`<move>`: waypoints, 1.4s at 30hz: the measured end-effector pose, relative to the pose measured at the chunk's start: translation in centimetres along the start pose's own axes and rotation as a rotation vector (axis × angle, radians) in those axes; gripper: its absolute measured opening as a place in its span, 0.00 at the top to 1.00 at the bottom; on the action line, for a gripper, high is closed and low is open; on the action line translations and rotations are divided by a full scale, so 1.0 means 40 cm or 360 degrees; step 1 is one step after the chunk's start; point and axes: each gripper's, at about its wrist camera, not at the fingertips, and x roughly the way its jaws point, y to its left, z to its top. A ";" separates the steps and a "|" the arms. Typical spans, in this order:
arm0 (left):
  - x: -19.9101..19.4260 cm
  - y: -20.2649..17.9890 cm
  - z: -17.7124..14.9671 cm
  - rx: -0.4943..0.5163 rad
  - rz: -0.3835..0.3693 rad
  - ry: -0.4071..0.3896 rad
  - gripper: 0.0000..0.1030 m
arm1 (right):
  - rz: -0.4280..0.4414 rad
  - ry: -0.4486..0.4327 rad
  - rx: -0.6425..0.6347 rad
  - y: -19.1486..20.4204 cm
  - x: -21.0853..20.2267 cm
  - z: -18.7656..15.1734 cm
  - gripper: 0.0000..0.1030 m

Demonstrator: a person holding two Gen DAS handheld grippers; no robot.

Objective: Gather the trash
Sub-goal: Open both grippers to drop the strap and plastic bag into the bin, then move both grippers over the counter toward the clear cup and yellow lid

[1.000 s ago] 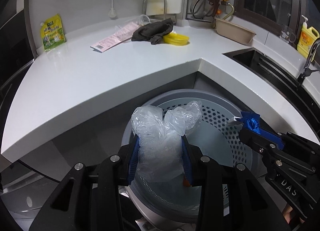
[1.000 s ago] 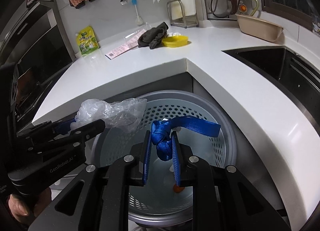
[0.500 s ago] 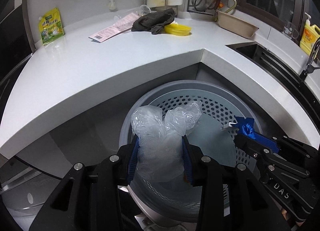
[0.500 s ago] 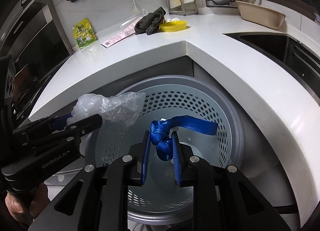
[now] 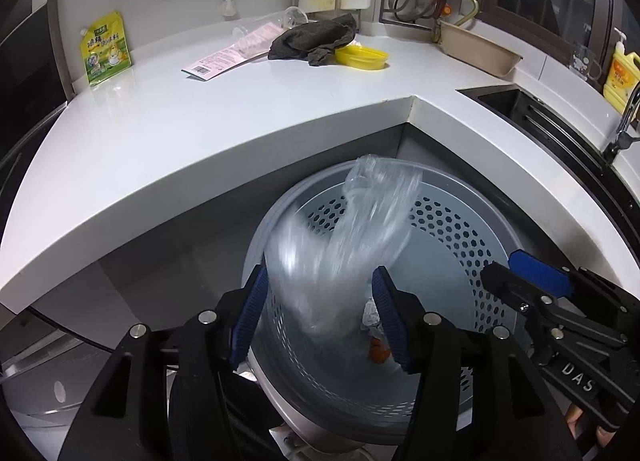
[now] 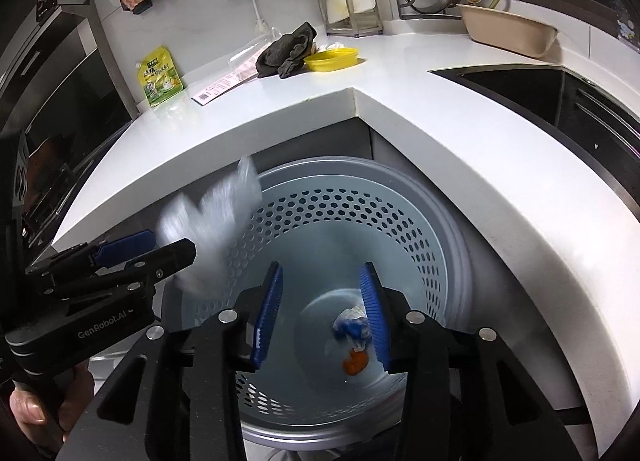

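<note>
Both hand-held grippers spread; blurred, seemingly loose plastic bag (image 5: 352, 229) over bin (image 5: 472, 221).

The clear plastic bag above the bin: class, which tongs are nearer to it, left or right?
Left. The clear plastic bag, motion-blurred, lies between the open left tongs. The right tongs, also open, hang over the bin beside it, apart from the bag.
</note>
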 end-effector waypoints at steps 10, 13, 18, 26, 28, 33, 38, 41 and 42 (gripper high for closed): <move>-0.013 0.005 0.004 -0.0006 -0.0008 -0.0026 0.40 | 0.0004 -0.0015 0.0004 0.000 -0.010 -0.002 0.56; -0.029 0.008 0.010 0.0006 0.0012 -0.0070 0.31 | 0.0013 -0.0047 0.0009 -0.001 -0.021 0.000 0.52; -0.067 0.035 0.024 -0.0033 0.0051 -0.0175 0.17 | 0.0013 -0.0085 0.0021 0.002 -0.033 0.006 0.48; -0.106 0.085 0.058 -0.0101 0.0126 -0.0297 0.06 | -0.0004 -0.0164 0.0001 0.018 -0.052 0.023 0.33; -0.111 0.093 0.069 -0.0100 0.0137 -0.0319 0.06 | -0.0009 -0.0184 -0.0008 0.022 -0.055 0.034 0.29; -0.114 0.120 0.116 -0.0117 0.0092 -0.0358 0.06 | -0.0005 -0.0218 -0.0030 0.025 -0.055 0.072 0.26; -0.103 0.142 0.172 -0.0122 0.0109 -0.0390 0.06 | -0.0008 -0.0266 -0.0065 0.024 -0.045 0.134 0.25; -0.090 0.163 0.213 -0.0127 0.0126 -0.0409 0.06 | -0.0027 -0.0287 -0.0071 0.021 -0.040 0.177 0.24; -0.085 0.170 0.226 -0.0134 0.0130 -0.0414 0.06 | -0.0037 -0.0295 -0.0077 0.019 -0.034 0.203 0.22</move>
